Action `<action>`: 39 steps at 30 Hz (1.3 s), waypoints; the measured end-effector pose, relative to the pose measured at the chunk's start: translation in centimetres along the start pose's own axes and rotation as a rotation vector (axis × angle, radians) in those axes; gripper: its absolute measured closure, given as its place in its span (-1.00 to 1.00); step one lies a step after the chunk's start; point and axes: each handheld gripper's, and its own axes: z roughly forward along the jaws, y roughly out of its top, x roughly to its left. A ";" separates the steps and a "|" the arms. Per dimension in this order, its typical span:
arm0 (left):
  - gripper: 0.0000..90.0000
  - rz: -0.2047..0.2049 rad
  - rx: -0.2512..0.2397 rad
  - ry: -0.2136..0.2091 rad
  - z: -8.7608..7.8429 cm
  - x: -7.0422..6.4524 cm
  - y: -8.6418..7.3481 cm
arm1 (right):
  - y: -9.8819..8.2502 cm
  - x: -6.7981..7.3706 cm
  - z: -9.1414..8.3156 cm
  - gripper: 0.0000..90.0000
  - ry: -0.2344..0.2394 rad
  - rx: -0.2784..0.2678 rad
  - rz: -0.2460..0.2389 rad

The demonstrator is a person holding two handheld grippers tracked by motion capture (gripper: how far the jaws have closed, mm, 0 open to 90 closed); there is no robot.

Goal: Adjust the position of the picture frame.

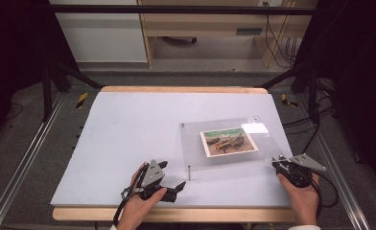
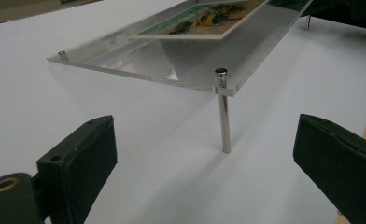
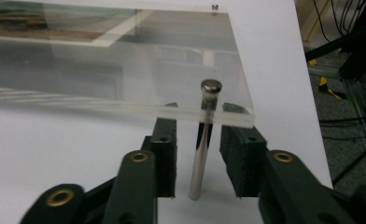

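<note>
A clear acrylic plate (image 1: 195, 148) stands on thin metal posts over the white table top, with a photo (image 1: 228, 141) lying on it. My left gripper (image 1: 173, 175) is open near the table's front edge, and its jaws point at the plate's front left post (image 2: 224, 116), well apart from it. My right gripper (image 3: 200, 121) sits at the plate's front right corner (image 1: 278, 164). Its pads flank the front right post (image 3: 204, 140) under the plate (image 3: 125, 60), and a small gap shows on each side of the post.
The white sheet (image 1: 128, 139) covers a wooden table, whose edge runs along the front (image 1: 200, 214). Metal rails (image 1: 18, 163) flank the table on both sides. Cables (image 1: 315, 120) lie on the floor to the right. A wooden desk (image 1: 200, 28) stands beyond the table.
</note>
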 end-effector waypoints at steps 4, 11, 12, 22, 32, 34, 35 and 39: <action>-0.72 0.007 -0.001 0.002 0.1 -0.3 0.1 | 0.2 -0.2 0.2 0.74 0.008 -0.021 0.007; -0.48 -0.041 -0.011 0.010 0.3 -0.5 0.3 | 0.8 -0.4 -0.4 0.88 0.069 -0.074 0.058; -0.48 -0.061 -0.013 0.005 0.4 -0.4 0.2 | 1.0 -0.5 -0.5 0.88 0.075 -0.086 0.070; 0.39 -0.101 -0.051 -0.014 2.2 -0.1 1.0 | 2.2 -0.3 -1.5 0.87 0.118 -0.125 0.157; 0.83 -0.226 -0.145 -0.065 3.0 0.5 1.5 | 2.1 -0.3 -1.5 0.88 0.122 -0.111 0.137; 0.85 -0.231 -0.139 -0.070 3.0 0.5 1.6 | 2.0 -0.3 -1.5 0.88 0.123 -0.110 0.135; 0.86 -0.249 -0.144 -0.073 3.0 0.5 1.6 | 2.0 -0.3 -1.5 0.88 0.123 -0.111 0.130; 0.87 -0.262 -0.134 -0.075 3.0 0.6 1.7 | 1.9 -0.3 -1.4 0.86 0.129 -0.112 0.135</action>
